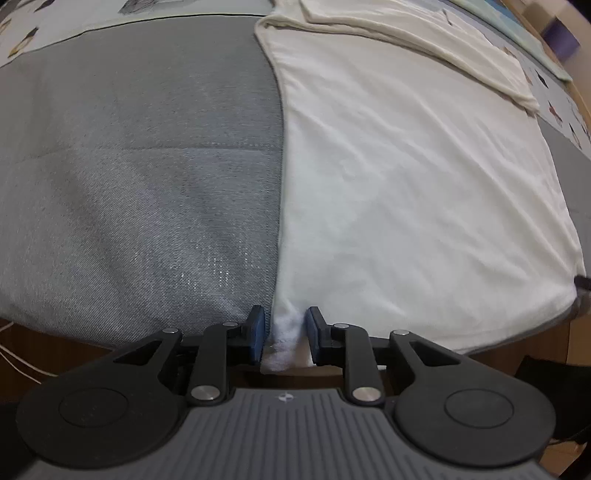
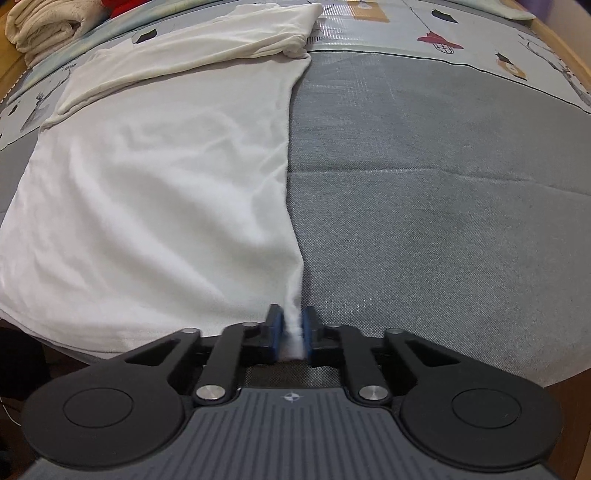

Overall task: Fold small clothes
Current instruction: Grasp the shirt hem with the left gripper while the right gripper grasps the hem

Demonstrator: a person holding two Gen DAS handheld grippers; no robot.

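Note:
A white T-shirt [image 1: 406, 166] lies flat on a grey bed cover [image 1: 129, 166], with its sleeves folded in across the far end. My left gripper [image 1: 284, 332] sits at the shirt's near left corner, and its blue pads [image 1: 256, 332] are partly closed around the hem, with a gap to the cloth. In the right wrist view the shirt [image 2: 155, 192] fills the left half. My right gripper [image 2: 292, 332] is shut on the shirt's near right corner, with the fabric bunched between its blue pads [image 2: 277, 336].
The grey cover [image 2: 443, 203] ends at the near bed edge just under both grippers. A patterned sheet [image 2: 461, 33] lies beyond it. A pile of cream fabric [image 2: 40, 26] sits at the far left in the right wrist view. A wooden bed frame [image 2: 569, 48] runs along the right.

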